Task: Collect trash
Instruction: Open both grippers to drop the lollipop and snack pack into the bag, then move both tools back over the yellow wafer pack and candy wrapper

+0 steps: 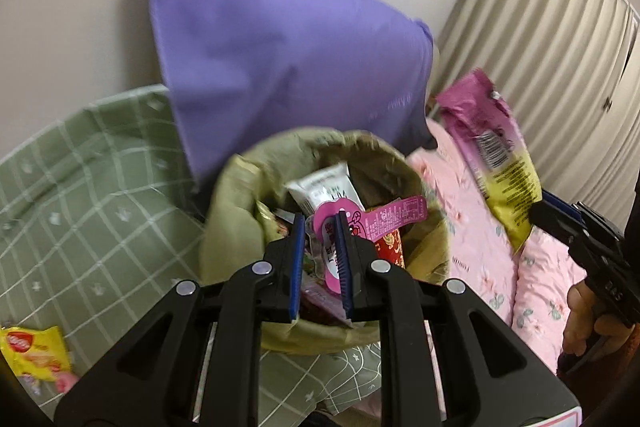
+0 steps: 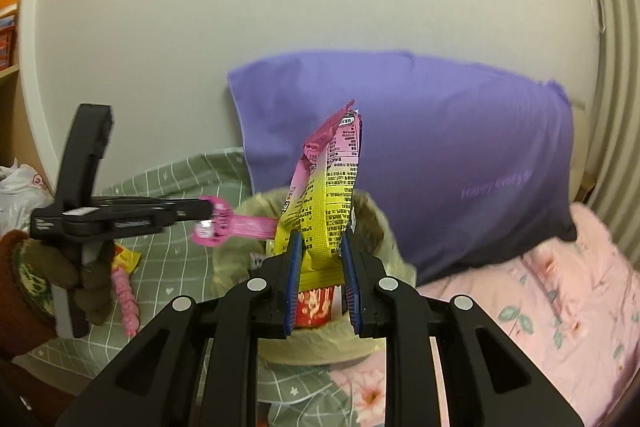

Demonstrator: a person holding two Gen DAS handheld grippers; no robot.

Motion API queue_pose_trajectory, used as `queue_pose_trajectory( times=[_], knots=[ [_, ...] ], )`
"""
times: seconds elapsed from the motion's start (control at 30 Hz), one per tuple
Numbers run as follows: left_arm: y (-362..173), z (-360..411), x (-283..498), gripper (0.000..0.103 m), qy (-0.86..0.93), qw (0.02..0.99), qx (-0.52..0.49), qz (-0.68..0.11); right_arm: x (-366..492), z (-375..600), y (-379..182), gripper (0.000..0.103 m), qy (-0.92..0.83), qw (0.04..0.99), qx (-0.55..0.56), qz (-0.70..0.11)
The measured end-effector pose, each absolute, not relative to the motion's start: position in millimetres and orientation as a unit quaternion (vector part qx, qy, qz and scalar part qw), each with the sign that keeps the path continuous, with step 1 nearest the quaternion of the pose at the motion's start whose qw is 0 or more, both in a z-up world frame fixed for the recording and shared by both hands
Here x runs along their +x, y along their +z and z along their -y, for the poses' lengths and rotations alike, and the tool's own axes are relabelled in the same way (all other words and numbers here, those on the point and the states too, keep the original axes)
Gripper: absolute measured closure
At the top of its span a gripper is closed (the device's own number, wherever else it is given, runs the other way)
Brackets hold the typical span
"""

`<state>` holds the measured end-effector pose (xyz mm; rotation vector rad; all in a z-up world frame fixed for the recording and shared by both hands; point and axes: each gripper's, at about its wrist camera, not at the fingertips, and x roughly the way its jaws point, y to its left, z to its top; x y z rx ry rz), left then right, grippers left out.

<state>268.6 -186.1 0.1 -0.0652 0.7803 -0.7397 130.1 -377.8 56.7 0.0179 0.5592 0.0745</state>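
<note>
An olive-green trash bag [image 1: 232, 211] stands open on the bed, with a white wrapper [image 1: 326, 189] and other wrappers inside. My left gripper [image 1: 318, 219] is shut on a pink wrapper [image 1: 384, 219] and holds it right over the bag's mouth. My right gripper [image 2: 320, 237] is shut on a tall pink-and-yellow snack bag [image 2: 320, 203] and holds it upright just above the trash bag [image 2: 376, 227]. The snack bag also shows at the right of the left wrist view [image 1: 496, 155], and the left gripper [image 2: 210, 213] with its pink wrapper [image 2: 240, 225] shows in the right wrist view.
A purple pillow [image 1: 280, 47] leans on the wall behind the bag. A green checked sheet [image 1: 80, 187] lies left, a pink floral quilt [image 1: 472, 227] right. A yellow wrapper [image 1: 32, 351] and a pink candy strip [image 2: 126, 299] lie on the sheet. Curtains [image 1: 540, 47] hang at the right.
</note>
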Motion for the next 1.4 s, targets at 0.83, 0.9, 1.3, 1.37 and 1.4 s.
queue_pose_trajectory(
  times=[0.83, 0.9, 1.3, 1.37, 1.4],
  knots=[
    [-68.0, 224.7, 304.7, 0.093, -0.335, 0.837, 0.0, -0.433, 233.9, 360.7, -41.0, 0.083, 0.077, 0.909, -0.055, -0.406],
    [-65.2, 221.5, 303.3, 0.093, -0.338, 0.837, -0.005, -0.43, 228.5, 359.9, -38.7, 0.082, 0.075, 0.912, -0.048, -0.401],
    [-45.4, 124.9, 270.2, 0.065, -0.283, 0.871, -0.075, -0.393, 193.9, 345.3, -15.6, 0.06, 0.053, 0.935, -0.024, -0.349],
    [-47.9, 99.6, 260.8, 0.062, -0.252, 0.881, -0.088, -0.39, 187.3, 334.4, -8.4, 0.06, 0.063, 0.94, -0.018, -0.334],
    [-49.6, 85.5, 256.0, 0.06, -0.238, 0.886, -0.09, -0.388, 185.1, 329.2, -6.1, 0.06, 0.069, 0.942, -0.016, -0.328]
  ],
)
